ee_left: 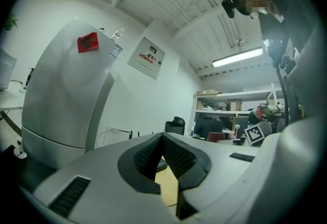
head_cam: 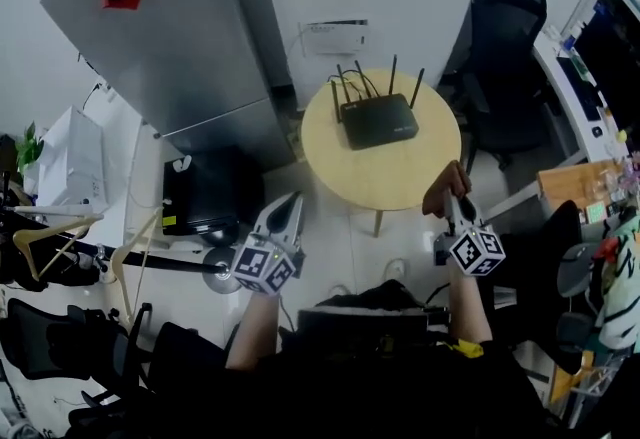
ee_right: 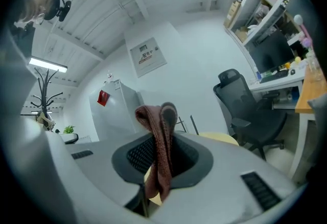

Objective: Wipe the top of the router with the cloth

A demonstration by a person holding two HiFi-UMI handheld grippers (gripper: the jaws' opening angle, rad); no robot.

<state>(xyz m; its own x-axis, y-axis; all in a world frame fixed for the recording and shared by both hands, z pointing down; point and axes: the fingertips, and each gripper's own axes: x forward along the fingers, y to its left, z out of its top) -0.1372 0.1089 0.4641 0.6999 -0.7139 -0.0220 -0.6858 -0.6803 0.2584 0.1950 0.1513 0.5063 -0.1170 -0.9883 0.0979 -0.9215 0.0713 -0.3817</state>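
Observation:
A black router [head_cam: 379, 119] with several upright antennas sits on the far half of a round pale wooden table [head_cam: 400, 177]. My right gripper [head_cam: 457, 195] hovers at the table's near right edge, shut on a brown cloth [ee_right: 159, 146] that folds over the jaw tips [head_cam: 446, 189]. Left of the table, over the floor, my left gripper [head_cam: 289, 210] is shut with nothing between its jaws. In the left gripper view its jaws meet at the tips [ee_left: 162, 139], and a strip of the table [ee_left: 167, 190] shows below them.
A grey fridge [head_cam: 180, 47] with a red sticker stands left of the table. A black office chair [head_cam: 505, 57] sits at the right, beside a desk [head_cam: 590, 97]. A black box [head_cam: 205, 195] lies on the floor by the fridge, and a coat rack [head_cam: 60, 247] lies at the left.

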